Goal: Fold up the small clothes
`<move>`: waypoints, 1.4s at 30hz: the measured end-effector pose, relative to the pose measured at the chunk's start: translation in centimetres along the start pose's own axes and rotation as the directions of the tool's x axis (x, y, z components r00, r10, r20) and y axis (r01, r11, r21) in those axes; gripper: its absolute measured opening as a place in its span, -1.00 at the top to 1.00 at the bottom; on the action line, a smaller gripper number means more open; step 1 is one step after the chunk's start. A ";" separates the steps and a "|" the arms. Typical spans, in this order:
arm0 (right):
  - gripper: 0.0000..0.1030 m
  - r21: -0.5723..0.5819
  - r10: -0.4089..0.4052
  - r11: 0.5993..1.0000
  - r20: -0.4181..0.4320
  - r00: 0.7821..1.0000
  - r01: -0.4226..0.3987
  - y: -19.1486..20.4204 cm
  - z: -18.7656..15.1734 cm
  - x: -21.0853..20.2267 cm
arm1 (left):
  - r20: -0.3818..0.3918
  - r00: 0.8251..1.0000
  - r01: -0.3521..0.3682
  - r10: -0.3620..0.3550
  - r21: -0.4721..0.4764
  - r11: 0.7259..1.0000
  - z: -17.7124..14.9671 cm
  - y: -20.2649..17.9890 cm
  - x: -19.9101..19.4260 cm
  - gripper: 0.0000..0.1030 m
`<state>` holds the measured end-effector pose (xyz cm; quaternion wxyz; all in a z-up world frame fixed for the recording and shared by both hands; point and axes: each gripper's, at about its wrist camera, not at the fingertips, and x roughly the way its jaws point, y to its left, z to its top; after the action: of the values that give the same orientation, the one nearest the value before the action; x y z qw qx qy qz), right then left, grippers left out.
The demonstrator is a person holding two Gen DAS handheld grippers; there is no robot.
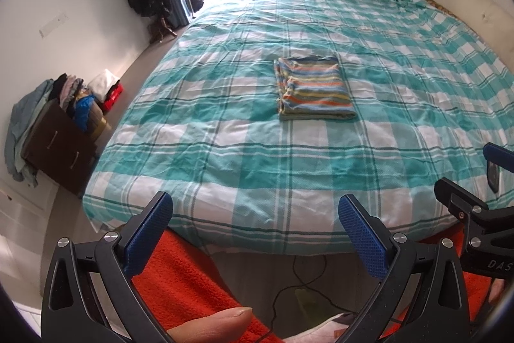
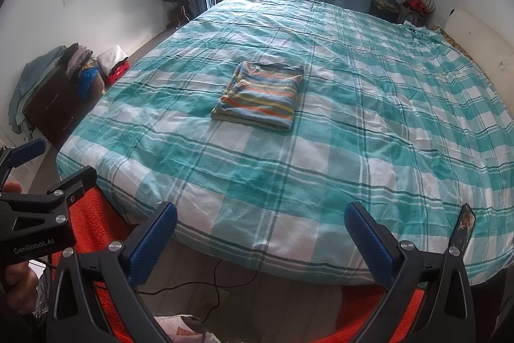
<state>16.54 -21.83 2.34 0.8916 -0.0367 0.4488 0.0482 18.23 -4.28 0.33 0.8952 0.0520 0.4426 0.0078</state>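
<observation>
A striped garment [image 1: 313, 89], folded into a neat rectangle, lies flat near the middle of the plaid bed [image 1: 225, 156]. Both the left gripper [image 1: 255, 240] and right gripper [image 2: 260, 241] are held off the bed's near edge, well apart from the garment, jaws wide and holding nothing. A dresser [image 2: 53, 110] piled with what look like clothes stands left of the bed.

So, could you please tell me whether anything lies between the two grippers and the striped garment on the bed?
Nothing visible does. The folded striped garment lies alone mid-bed, with only bare checked bedspread between it and the open left gripper and right gripper.
</observation>
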 end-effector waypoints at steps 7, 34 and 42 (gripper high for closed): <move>-0.99 0.000 -0.017 1.000 -0.003 1.000 0.017 0.2 0.4 0.2 | -0.019 1.000 0.017 -0.017 -0.039 0.999 0.0 0.6 0.5 -0.97; -0.99 0.022 -0.009 1.000 -0.018 1.000 0.009 0.3 -0.1 0.1 | -0.041 0.999 -0.013 0.011 -0.026 1.000 0.0 0.2 1.0 -0.98; -0.99 0.019 -0.003 1.000 -0.021 1.000 0.003 0.5 -0.1 -0.1 | -0.032 0.999 -0.010 0.009 -0.034 0.999 0.0 0.2 0.9 -0.98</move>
<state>16.32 -21.36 2.36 0.8871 -0.0294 0.4587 0.0420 18.79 -4.02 -0.38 0.8888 0.0387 0.4562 0.0201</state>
